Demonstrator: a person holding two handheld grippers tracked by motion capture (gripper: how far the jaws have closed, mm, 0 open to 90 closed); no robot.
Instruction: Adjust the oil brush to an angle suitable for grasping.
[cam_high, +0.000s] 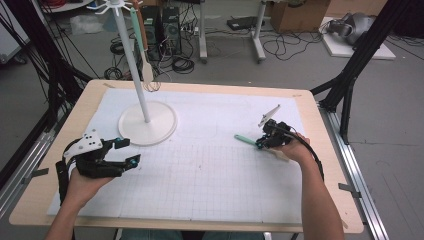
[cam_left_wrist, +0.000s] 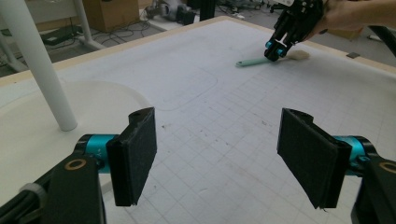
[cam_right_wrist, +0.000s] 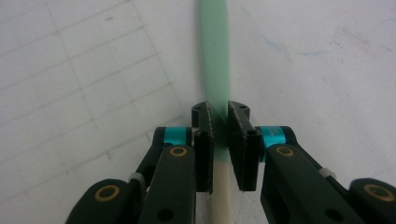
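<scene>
So the right hand-held gripper (cam_high: 261, 143) sits at the right middle of the high view, jaws clamped around the spatula (cam_right_wrist: 214, 79), right where the mint-green handle meets the cream part. The spatula lies flat on the surface (cam_high: 210, 175), green end pointing toward the centre of the frame, cream blade (cam_left_wrist: 298, 55) tucked under the hand. In the right gripper view the pads look pressed against both sides of the handle.

The left hand-held gripper (cam_left_wrist: 217, 156) is wide open at lower left of the high view, nothing between its pads, just beside the white utensil stand (cam_high: 147, 123).

My worry: that handle is thin and smooth, and the grip sits off-centre, so on lifting it could swivel or slip out. Other utensils already hang on the stand's top hooks, so bumping them looks easy too.
</scene>
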